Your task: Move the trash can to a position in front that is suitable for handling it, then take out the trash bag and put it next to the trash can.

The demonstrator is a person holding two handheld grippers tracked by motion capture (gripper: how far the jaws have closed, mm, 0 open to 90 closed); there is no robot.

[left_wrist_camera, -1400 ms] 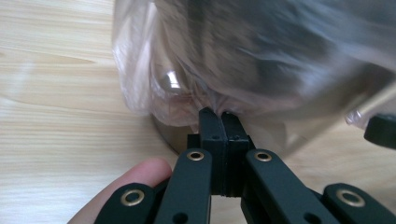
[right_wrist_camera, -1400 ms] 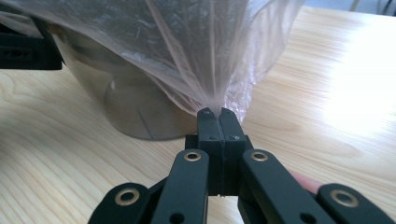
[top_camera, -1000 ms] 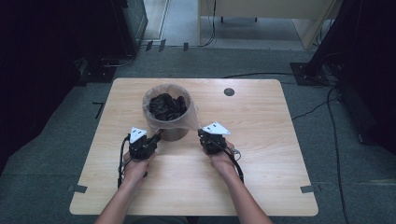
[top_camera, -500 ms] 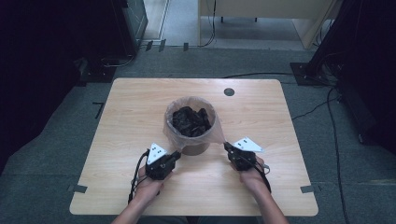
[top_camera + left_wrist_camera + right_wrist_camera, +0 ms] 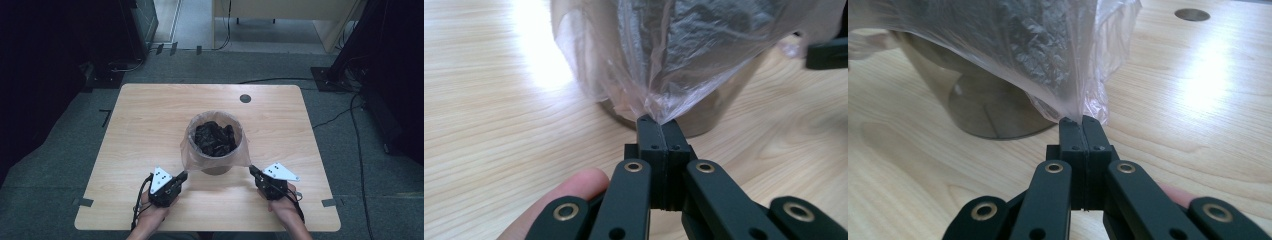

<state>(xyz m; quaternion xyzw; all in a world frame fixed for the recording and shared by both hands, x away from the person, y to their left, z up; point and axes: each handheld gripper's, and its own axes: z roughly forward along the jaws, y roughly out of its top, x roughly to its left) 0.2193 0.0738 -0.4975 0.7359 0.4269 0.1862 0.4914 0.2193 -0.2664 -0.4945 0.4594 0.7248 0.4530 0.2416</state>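
Fingertips of both my left gripper (image 5: 183, 176) and right gripper (image 5: 252, 171) pinch the thin plastic bin liner (image 5: 192, 154) at seven and five o'clock of the mid-table wastebasket (image 5: 216, 169), where an uneven tug could tear it or tip the bin.

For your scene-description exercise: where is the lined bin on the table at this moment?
In the high view the bin stands near the table's middle, between the left gripper and right gripper, each pinching its clear plastic liner.
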